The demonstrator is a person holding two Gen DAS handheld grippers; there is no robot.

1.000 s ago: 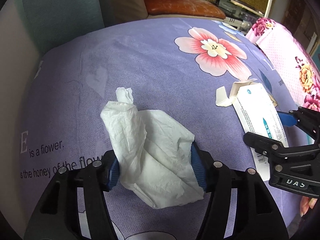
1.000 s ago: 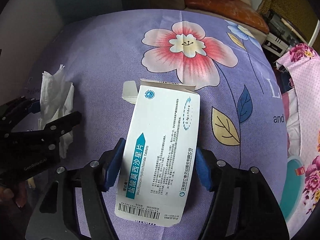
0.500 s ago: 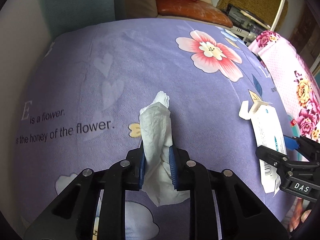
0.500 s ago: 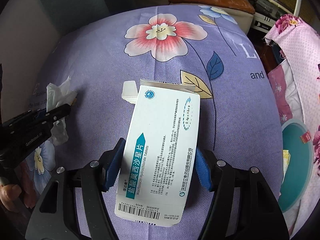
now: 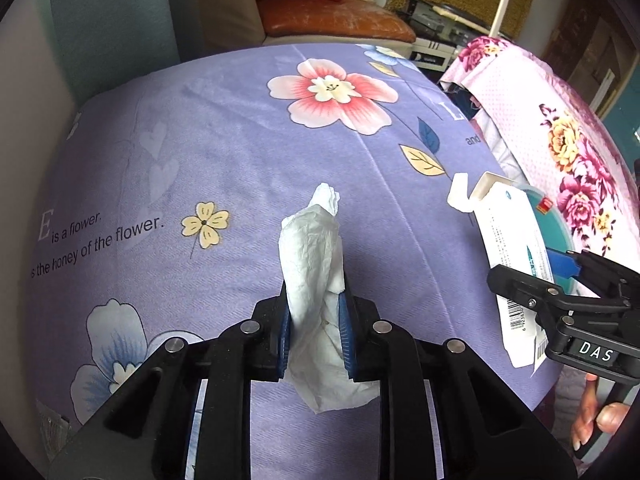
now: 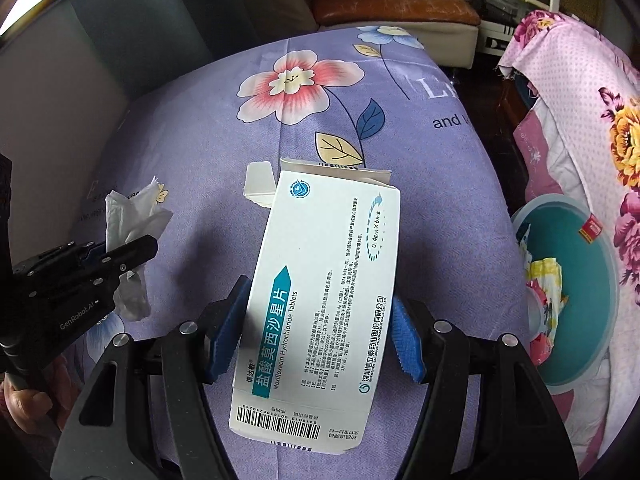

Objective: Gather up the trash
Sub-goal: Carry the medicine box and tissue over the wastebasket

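My left gripper (image 5: 314, 320) is shut on a crumpled white tissue (image 5: 314, 248) and holds it above the purple flowered bedsheet (image 5: 224, 140). The tissue sticks up past the pads and hangs below them. My right gripper (image 6: 316, 320) is shut on a white medicine box (image 6: 320, 280) with teal print and an open top flap. The box also shows at the right of the left wrist view (image 5: 516, 248), and the tissue at the left of the right wrist view (image 6: 132, 216). A teal bin (image 6: 580, 300) with wrappers inside stands to the right, below the bed edge.
A pink flowered blanket (image 6: 592, 120) hangs at the right, beside the bin. An orange leather seat (image 5: 332, 24) and a shelf with devices (image 5: 444, 28) stand beyond the bed's far edge. A grey wall (image 5: 100, 28) lies at the left.
My left gripper closed on the tissue and lifted it off the sheet. Both grippers have moved right, and the teal bin has come into view beside the bed.
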